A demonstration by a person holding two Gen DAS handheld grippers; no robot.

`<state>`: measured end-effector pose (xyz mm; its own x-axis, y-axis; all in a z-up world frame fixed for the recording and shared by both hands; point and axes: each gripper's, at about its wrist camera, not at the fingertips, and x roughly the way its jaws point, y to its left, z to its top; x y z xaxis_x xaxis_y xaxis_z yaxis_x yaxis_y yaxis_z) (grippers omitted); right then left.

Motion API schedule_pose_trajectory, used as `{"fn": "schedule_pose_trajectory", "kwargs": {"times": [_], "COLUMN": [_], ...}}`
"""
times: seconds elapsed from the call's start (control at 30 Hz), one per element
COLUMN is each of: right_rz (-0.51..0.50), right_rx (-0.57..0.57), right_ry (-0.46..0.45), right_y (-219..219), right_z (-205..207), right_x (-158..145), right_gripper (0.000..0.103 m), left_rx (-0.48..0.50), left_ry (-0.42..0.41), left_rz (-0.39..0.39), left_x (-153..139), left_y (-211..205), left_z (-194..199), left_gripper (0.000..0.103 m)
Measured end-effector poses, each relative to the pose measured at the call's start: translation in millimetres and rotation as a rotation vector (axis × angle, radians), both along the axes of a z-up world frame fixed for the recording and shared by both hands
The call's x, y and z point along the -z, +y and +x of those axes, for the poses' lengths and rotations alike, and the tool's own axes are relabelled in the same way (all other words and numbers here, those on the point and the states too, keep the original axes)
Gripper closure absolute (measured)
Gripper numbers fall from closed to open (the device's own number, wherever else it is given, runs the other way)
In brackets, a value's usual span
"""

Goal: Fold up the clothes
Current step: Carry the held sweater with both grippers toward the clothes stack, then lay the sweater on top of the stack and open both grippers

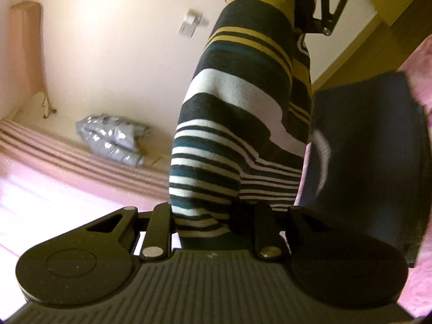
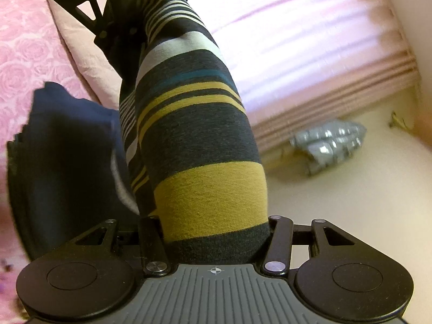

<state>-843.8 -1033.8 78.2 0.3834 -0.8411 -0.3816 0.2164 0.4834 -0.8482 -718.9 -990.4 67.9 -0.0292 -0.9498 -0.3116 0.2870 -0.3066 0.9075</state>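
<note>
A striped garment (image 1: 237, 102) in dark grey, white, teal and mustard bands hangs stretched between my two grippers, bunched into a thick roll. In the left wrist view my left gripper (image 1: 213, 216) is shut on its white-and-teal striped end, and the cloth hides the fingertips. My right gripper (image 1: 305, 5) shows at the top, clamped on the far end. In the right wrist view my right gripper (image 2: 216, 232) is shut on the mustard end of the garment (image 2: 197, 140). My left gripper (image 2: 127, 13) holds the other end at the upper left.
A folded navy garment (image 2: 67, 162) lies below on the pink rose-patterned bed cover (image 2: 27, 54), next to a pale pillow (image 2: 81, 54). The bed's pink striped side (image 2: 324, 91) drops to a cream floor, where a crumpled silver-grey bag (image 2: 329, 143) lies.
</note>
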Motion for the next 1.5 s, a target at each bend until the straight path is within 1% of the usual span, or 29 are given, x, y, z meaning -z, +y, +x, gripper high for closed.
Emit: {"fn": "schedule_pose_trajectory", "kwargs": {"times": [0.07,0.1,0.13,0.2,0.23,0.27,0.33,0.37,0.43,0.47,0.57,0.6,0.63,0.7,0.73,0.8,0.83,0.9,0.97,1.03,1.07,1.17,1.23,1.3,1.33,1.4,1.47,1.5], "right_rz": [-0.014,-0.017,0.006,0.063,0.108,0.156,0.137,0.127,0.120,0.115,0.094,0.095,0.099,0.124,0.142,0.179,0.198,0.198,0.150,0.080,0.076,0.081,0.086,0.092,0.090,0.095,0.115,0.121], "right_rx": [-0.043,-0.065,-0.081,-0.111,-0.123,-0.135,-0.154,-0.156,-0.154,-0.151,-0.140,-0.133,-0.123,-0.099,-0.082,-0.048,-0.030,-0.014,-0.015,-0.016,-0.023,-0.048,-0.054,-0.059,-0.051,-0.022,0.023,0.038], "right_ry": [-0.005,-0.005,0.010,0.046,0.072,0.100,0.128,0.119,0.103,0.113,0.151,0.152,0.146,0.115,0.094,0.050,0.028,0.015,0.009,0.004,0.016,0.060,0.096,0.133,0.134,0.128,0.120,0.113], "right_y": [-16.4,-22.7,-25.9,-31.2,-30.7,-29.6,-19.6,-16.6,-13.4,-12.1,-7.0,-5.7,-5.0,-3.0,0.7,8.8,12.9,12.5,6.4,-1.4,-0.8,3.6,15.6,28.3,31.3,34.9,38.0,41.6], "right_z": [-0.2,-0.4,0.3,2.2,2.4,2.5,-1.1,-3.6,-8.3,-9.7,-13.8,-16.2,-21.2,-26.3,-29.7,-36.9,-40.6,-44.1,-50.3,-58.0,-58.5,-58.0,-59.3,-60.8,-62.3,-65.7,-69.6,-73.4], "right_x": [16.9,28.7,47.8,88.7,108.8,128.8,157.3,160.2,159.6,158.0,152.0,148.6,145.4,144.8,145.6,147.4,148.2,142.6,129.0,111.6,112.5,120.3,137.1,154.7,155.0,152.2,149.8,147.0], "right_gripper": [0.054,0.054,0.054,0.054,0.054,0.054,0.048,0.047,0.043,0.041,0.040,0.040,0.040,0.040,0.040,0.051,0.054,0.058,0.059,0.059,0.059,0.059,0.059,0.052,0.047,0.044,0.032,0.032], "left_rx": [-0.043,-0.072,-0.097,-0.125,-0.134,-0.142,-0.153,-0.159,-0.166,-0.161,-0.152,-0.147,-0.142,-0.132,-0.125,-0.102,-0.094,-0.078,-0.072,-0.066,-0.063,-0.055,-0.048,-0.042,-0.044,-0.060,-0.077,-0.086], "left_ry": [-0.021,-0.028,-0.039,-0.086,-0.111,-0.128,-0.123,-0.114,-0.071,-0.073,-0.070,-0.066,-0.063,-0.056,-0.058,-0.086,-0.091,-0.092,-0.090,-0.108,-0.117,-0.143,-0.161,-0.172,-0.170,-0.145,-0.120,-0.108], "left_rz": [0.019,0.069,0.122,0.238,0.287,0.318,0.283,0.272,0.280,0.277,0.271,0.268,0.266,0.260,0.259,0.255,0.237,0.176,0.139,0.166,0.180,0.221,0.242,0.228,0.223,0.223,0.223,0.223], "left_x": [19.0,35.6,53.6,97.3,119.8,137.5,148.9,152.8,151.4,149.3,135.8,132.1,128.3,120.8,117.7,114.0,108.8,95.9,90.5,99.7,104.3,118.1,127.0,132.0,132.9,129.3,125.6,123.8], "left_y": [-10.8,-15.1,-17.9,-16.4,-14.3,-11.6,-2.8,0.3,-0.1,0.9,7.0,8.9,10.9,14.9,15.2,7.1,2.5,-8.0,-12.9,-6.2,-2.9,7.2,14.5,25.4,30.4,39.8,49.1,53.8], "left_z": [-2.3,-1.2,-0.8,-4.5,-8.5,-11.4,-11.7,-10.7,-3.1,-2.4,-0.3,-1.0,-1.8,-3.3,-4.0,-6.7,-10.5,-11.0,-8.3,-10.6,-11.8,-15.2,-17.0,-16.1,-15.3,-11.5,-7.7,-5.8], "left_gripper": [0.082,0.082,0.082,0.081,0.081,0.082,0.083,0.083,0.082,0.081,0.078,0.075,0.075,0.076,0.080,0.082,0.083,0.083,0.083,0.083,0.083,0.083,0.082,0.082,0.082,0.079,0.075,0.073]}}
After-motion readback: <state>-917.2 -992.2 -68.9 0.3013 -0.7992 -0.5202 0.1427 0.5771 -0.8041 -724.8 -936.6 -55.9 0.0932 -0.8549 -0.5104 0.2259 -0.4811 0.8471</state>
